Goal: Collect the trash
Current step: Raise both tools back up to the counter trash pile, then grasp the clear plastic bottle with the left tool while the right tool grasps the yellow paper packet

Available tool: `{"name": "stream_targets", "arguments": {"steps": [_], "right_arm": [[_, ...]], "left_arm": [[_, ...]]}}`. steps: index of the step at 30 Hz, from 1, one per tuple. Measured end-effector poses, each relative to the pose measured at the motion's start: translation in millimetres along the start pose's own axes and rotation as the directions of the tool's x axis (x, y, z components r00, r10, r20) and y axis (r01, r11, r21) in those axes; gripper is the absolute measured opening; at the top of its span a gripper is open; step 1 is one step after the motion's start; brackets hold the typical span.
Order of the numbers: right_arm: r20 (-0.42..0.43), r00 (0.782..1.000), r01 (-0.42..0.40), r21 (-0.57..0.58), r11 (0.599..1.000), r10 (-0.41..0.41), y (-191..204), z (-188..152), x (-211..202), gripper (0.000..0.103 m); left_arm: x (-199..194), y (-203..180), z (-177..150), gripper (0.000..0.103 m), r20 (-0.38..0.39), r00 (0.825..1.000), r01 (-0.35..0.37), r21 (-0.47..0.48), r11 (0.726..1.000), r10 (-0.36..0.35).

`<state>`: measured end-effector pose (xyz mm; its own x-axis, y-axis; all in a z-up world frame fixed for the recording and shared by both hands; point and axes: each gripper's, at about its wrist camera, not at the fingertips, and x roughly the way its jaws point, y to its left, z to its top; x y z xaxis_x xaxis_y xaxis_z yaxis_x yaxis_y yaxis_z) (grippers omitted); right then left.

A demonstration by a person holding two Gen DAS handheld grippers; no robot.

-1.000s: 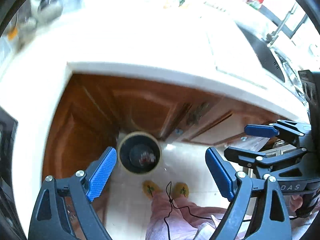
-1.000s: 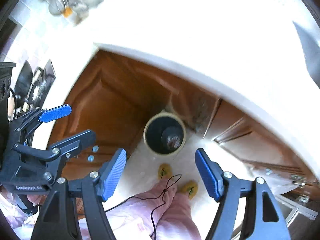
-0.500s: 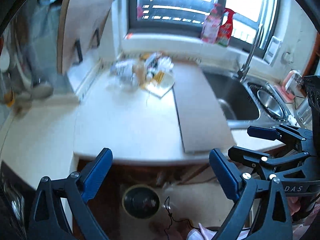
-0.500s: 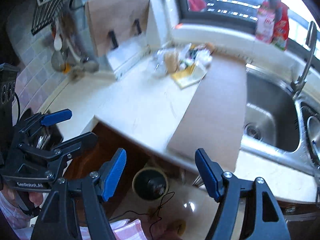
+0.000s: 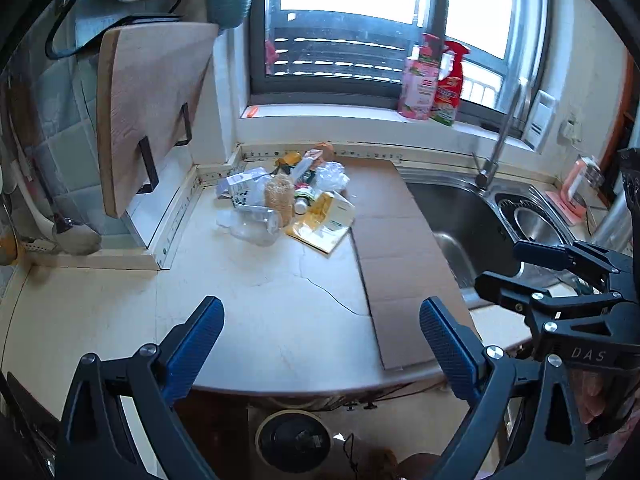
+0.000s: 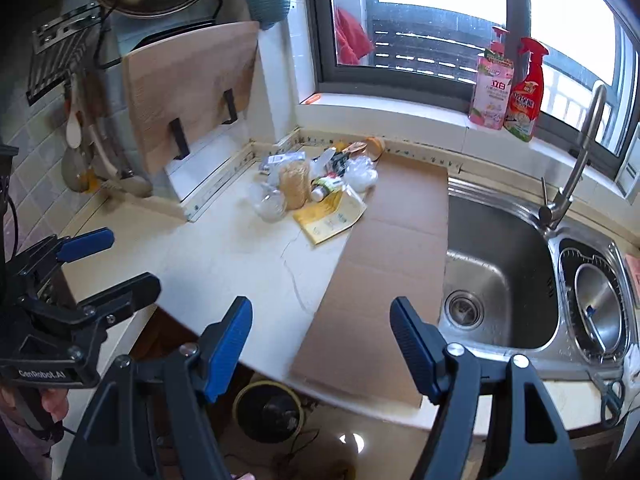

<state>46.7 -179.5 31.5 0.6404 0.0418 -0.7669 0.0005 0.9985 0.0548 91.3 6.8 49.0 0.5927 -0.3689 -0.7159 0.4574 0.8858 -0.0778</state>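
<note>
A heap of trash [image 5: 286,196] lies at the back of the white counter [image 5: 256,276] near the window: clear plastic bottles, a yellow and white packet [image 5: 324,222], a brown net-like roll [image 5: 279,199] and wrappers. The heap also shows in the right wrist view [image 6: 316,188]. A round bin [image 5: 294,442] with a dark liner stands on the floor below the counter edge, also in the right wrist view [image 6: 268,410]. My left gripper [image 5: 320,344] is open and empty, over the counter's front edge. My right gripper [image 6: 320,340] is open and empty, to its right [image 5: 560,276].
A flat cardboard sheet [image 5: 396,256] lies on the counter beside the steel sink [image 6: 496,276] and tap [image 6: 576,160]. A wooden cutting board [image 5: 148,112] leans at the left wall. Two cleaner bottles [image 6: 508,88] stand on the window sill. Utensils hang at far left.
Both grippers have tilted up from looking down at the floor bin and cabinet to facing the counter, trash heap and window. Both stay open and empty.
</note>
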Motion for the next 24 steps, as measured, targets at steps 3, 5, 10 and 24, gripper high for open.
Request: {"name": "stream_targets", "arguments": {"steps": [3,5,10,24], "right_arm": [[-0.015,1.0,0.005,-0.008,1.0,-0.005,-7.7,15.7,17.7,0.072],[-0.029,1.0,-0.009,-0.009,1.0,0.009,-15.9,27.6,34.8,0.072],[-0.07,0.995,-0.066,0.004,0.998,0.066,-40.4,58.5,81.3,0.072],[-0.195,0.961,-0.191,0.038,0.981,0.195,-83.4,117.2,255.9,0.072]], "left_arm": [[16.1,15.5,11.4,0.097,-0.012,1.0,-0.013,-0.051,0.999,0.013],[27.7,26.4,19.1,0.097,-0.023,0.999,-0.026,-0.092,0.995,0.024],[69.5,51.1,41.9,0.097,-0.074,0.995,-0.075,-0.191,0.979,0.062],[245.6,101.8,99.9,0.097,-0.284,0.95,-0.232,-0.355,0.906,0.133]]}}
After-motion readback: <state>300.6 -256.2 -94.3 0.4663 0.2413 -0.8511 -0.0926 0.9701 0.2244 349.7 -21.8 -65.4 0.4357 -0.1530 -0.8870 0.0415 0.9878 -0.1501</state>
